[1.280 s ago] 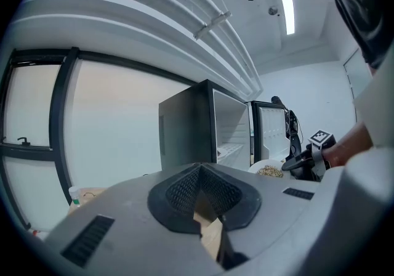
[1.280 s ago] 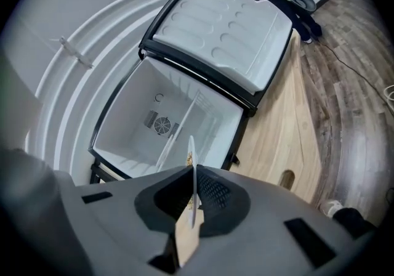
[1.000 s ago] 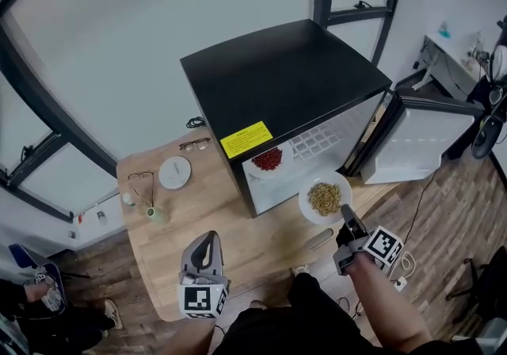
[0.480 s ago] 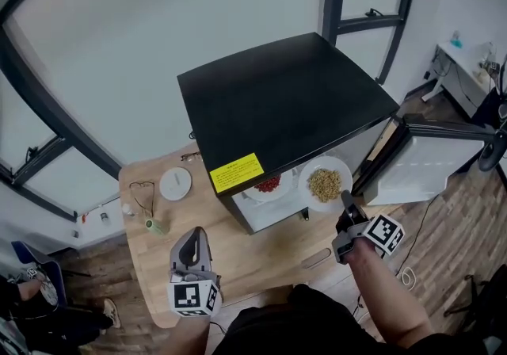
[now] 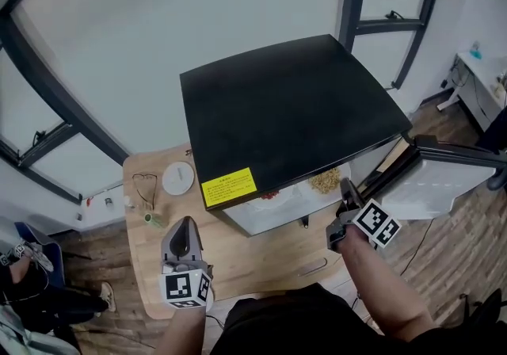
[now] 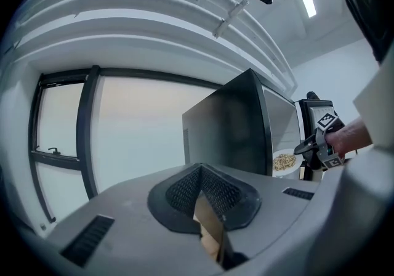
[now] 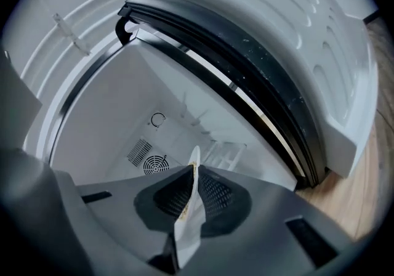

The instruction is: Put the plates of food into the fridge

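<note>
The plate of grain (image 5: 323, 181) is at the mouth of the open fridge (image 5: 285, 108), mostly tucked under the overhang of its black top. Whether it rests on a shelf cannot be told. The right tongs (image 5: 344, 188) are clenched on its near rim. In the right gripper view that white rim stands edge-on between the 2 pads, with the fridge's white inside and a round fan grille (image 7: 154, 164) beyond. A 2nd plate (image 5: 269, 196), with red food, shows inside the fridge just left of the grain plate. The fridge door (image 5: 444, 179) stands swung wide at the right. The fridge takes up the back right part of the wooden worktop (image 5: 261, 254). The left tongs (image 5: 186, 225) are clenched on nothing, over the worktop's front left part. Near the worktop's left edge lie a round white lid (image 5: 178, 177), a pair of glasses (image 5: 144, 187) and a small green bottle (image 5: 150, 220).
</note>
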The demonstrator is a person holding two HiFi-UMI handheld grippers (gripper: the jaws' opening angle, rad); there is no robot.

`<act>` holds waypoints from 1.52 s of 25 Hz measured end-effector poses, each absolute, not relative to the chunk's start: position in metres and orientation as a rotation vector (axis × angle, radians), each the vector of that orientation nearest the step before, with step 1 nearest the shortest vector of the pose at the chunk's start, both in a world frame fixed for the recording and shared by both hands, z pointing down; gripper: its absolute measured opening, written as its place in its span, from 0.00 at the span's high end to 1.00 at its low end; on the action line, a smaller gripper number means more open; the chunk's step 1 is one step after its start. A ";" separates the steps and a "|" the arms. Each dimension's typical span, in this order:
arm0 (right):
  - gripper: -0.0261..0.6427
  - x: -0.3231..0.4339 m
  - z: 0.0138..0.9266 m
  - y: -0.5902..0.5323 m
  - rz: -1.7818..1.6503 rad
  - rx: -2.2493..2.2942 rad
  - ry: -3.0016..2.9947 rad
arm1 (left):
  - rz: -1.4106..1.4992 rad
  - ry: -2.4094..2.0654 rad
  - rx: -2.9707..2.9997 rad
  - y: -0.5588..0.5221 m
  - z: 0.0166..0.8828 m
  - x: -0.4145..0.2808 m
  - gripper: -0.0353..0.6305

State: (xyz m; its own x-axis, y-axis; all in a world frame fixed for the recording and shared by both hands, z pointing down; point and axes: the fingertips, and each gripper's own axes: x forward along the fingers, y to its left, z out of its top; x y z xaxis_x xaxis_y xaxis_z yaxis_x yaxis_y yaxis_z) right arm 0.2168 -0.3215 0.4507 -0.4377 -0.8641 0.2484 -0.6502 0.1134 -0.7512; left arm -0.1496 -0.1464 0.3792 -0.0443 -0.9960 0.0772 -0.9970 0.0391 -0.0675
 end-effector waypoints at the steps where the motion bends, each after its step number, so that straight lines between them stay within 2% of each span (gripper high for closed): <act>1: 0.91 0.216 0.452 -0.327 -1.224 -1.512 2.140 | 0.157 -2.263 2.156 -0.147 0.378 -0.149 0.94; 25: 0.82 0.207 0.489 -0.395 -0.935 -1.873 2.625 | 0.163 -2.359 1.970 -0.146 0.391 -0.141 0.94; 38: 0.78 0.182 0.441 -0.374 -0.420 -1.721 2.894 | 0.122 -2.369 1.950 -0.139 0.389 -0.138 0.94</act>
